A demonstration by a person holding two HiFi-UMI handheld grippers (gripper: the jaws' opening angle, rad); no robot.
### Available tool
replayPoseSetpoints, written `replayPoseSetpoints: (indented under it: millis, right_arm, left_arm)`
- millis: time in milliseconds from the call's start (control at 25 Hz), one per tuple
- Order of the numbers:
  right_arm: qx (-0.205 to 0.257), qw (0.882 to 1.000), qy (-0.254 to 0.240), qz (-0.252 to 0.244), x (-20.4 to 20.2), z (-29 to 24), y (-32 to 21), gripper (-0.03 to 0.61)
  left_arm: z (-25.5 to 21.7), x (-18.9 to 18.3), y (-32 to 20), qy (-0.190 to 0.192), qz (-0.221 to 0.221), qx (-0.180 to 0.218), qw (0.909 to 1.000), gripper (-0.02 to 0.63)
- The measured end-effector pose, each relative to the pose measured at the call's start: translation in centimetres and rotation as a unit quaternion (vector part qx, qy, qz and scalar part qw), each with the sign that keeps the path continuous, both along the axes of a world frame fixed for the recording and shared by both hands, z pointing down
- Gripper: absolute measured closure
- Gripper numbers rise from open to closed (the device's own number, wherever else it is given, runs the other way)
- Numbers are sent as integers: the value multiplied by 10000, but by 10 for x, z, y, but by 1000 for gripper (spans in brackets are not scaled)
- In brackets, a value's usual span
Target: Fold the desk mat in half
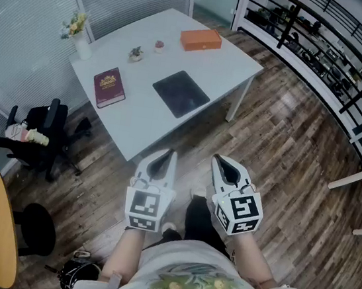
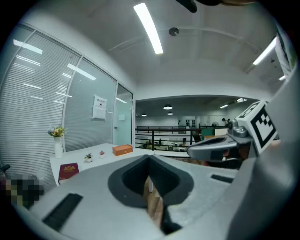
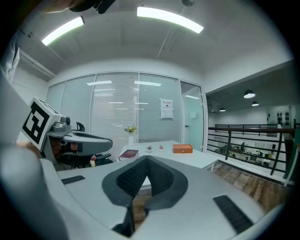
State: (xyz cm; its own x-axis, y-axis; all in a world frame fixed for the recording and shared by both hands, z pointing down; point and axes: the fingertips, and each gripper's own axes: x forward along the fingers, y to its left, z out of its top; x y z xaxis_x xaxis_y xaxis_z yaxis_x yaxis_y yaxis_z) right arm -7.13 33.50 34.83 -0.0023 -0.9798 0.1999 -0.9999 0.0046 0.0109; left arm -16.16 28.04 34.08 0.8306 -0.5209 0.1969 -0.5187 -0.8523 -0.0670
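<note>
Head view: desk mat (image 1: 181, 94) well beyond L hand-held gripper (image 1: 170, 154), R hand-held gripper (image 1: 218, 159).

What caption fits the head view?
Left gripper and right gripper, both shut, held short of a white table with the desk mat lying flat.

The right gripper (image 3: 147, 158) was seen with jaws pressed together, empty; an orange box (image 3: 182, 149) was seen at one o'clock on the white table (image 3: 199, 158).
</note>
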Motion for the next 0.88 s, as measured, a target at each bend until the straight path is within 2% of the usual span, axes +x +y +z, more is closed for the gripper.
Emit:
replayPoseSetpoints:
  millis: [560,880]
  right_arm:
    - [63,9996,20,-259,24,-1,-23,560]
    - [-5,9994,43,-353,54,1,-63,557]
  left_arm:
    - [11,29,-18,-300,32,57,9995,611]
    - [13,53,-57,-199,-63,-64,9998,610]
